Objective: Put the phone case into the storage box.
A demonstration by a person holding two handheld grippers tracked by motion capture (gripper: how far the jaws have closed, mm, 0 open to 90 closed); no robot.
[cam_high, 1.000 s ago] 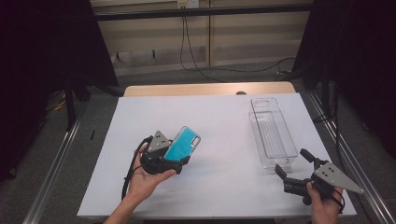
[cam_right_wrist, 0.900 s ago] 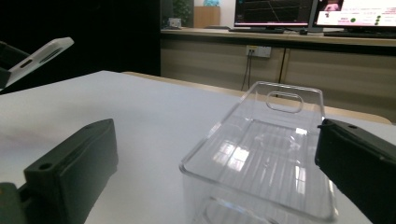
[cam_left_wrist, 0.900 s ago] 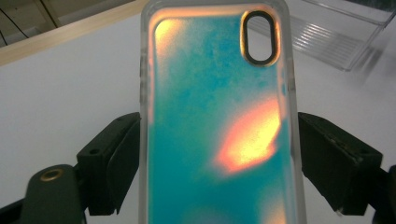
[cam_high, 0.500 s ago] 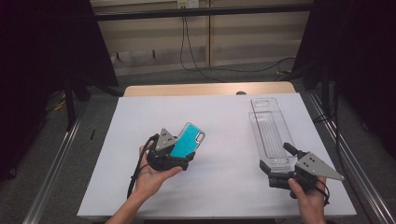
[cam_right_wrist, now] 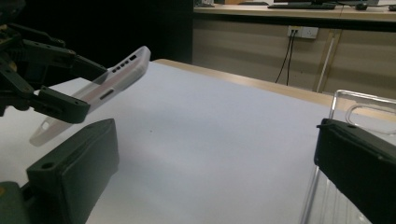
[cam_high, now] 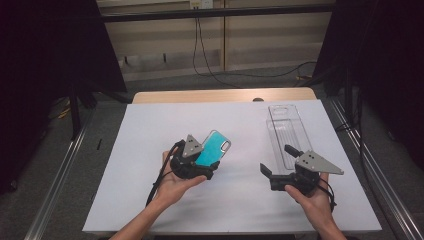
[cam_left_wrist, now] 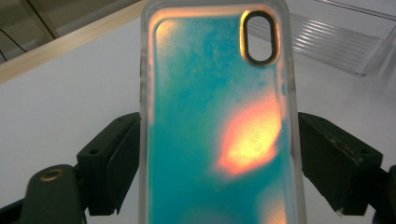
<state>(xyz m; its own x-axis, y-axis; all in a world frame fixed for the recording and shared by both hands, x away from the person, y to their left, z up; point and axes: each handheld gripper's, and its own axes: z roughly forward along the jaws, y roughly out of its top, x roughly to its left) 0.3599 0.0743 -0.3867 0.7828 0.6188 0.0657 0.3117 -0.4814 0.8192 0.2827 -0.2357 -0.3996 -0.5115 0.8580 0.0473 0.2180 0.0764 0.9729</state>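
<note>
At the left of the high view the left gripper (cam_high: 207, 167) is closed across the width of a teal phone case (cam_high: 214, 148), one jaw on each long edge, as the left gripper view shows plainly: the black pads press the clear rim of the case (cam_left_wrist: 219, 116) from both sides, with the oval camera cut-out at the far end. The case is held clear of the white table (cam_high: 150, 130), tilted with its far end raised, which I take as a carrying hold that leaves the free end open for the other hand or for sliding it into something. From the right gripper view the same case (cam_right_wrist: 93, 93) shows edge-on, lifted above the table with its speaker holes and side slot toward the camera. Farther right the right gripper (cam_high: 280, 165) has its jaws spread wide with nothing between them; it hangs just above the table, pointing toward the case, probably ready to take or steady it. Beside it, toward the right edge of the table, lies a clear plastic box (cam_high: 289, 131), long and flat on the surface, set well apart from the case, likely the packaging the case belongs to; its near end is just beside the right gripper. Counted: one phone case, one clear box, two grippers, two hands and one table.
</note>
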